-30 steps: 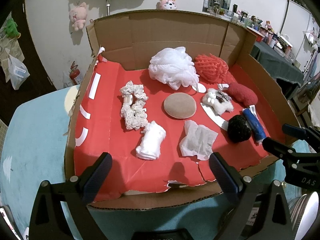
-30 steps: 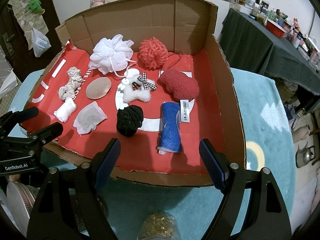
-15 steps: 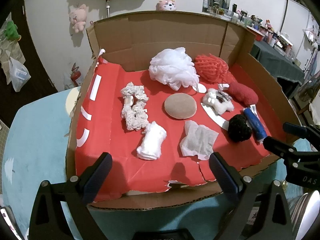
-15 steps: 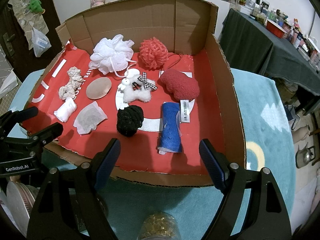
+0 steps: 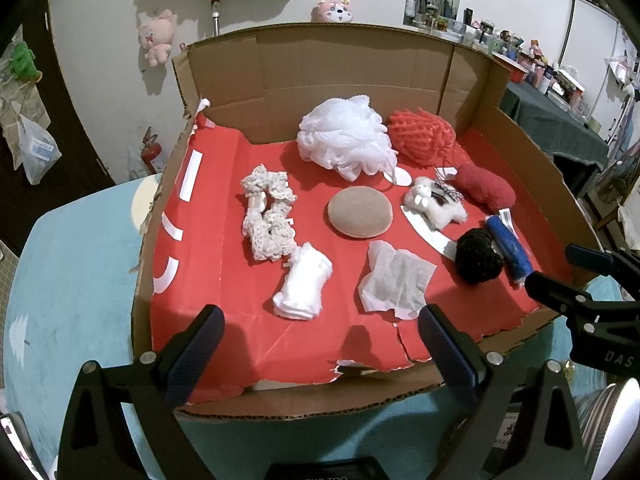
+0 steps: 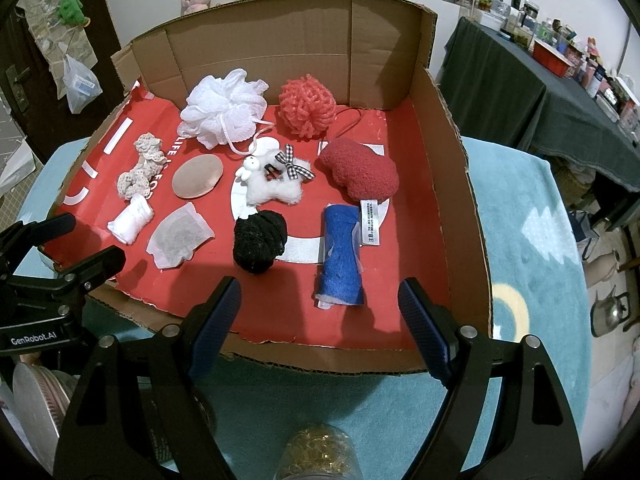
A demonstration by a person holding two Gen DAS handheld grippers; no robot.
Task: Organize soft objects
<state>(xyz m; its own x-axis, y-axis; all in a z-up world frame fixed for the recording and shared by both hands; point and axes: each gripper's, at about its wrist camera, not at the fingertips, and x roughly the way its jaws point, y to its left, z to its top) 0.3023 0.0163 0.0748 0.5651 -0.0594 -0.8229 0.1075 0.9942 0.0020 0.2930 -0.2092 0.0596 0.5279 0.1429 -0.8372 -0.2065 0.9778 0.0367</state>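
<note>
Black left gripper [image 6: 60,240] reads "GenRobot.AI".

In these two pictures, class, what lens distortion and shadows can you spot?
Left wrist view: fisheye bends the cardboard box walls, corners go black, and the left hand-held gripper throws shadows onto the red liner. Right wrist view: same curving, and soft shadows under the black pom-pom.
</note>
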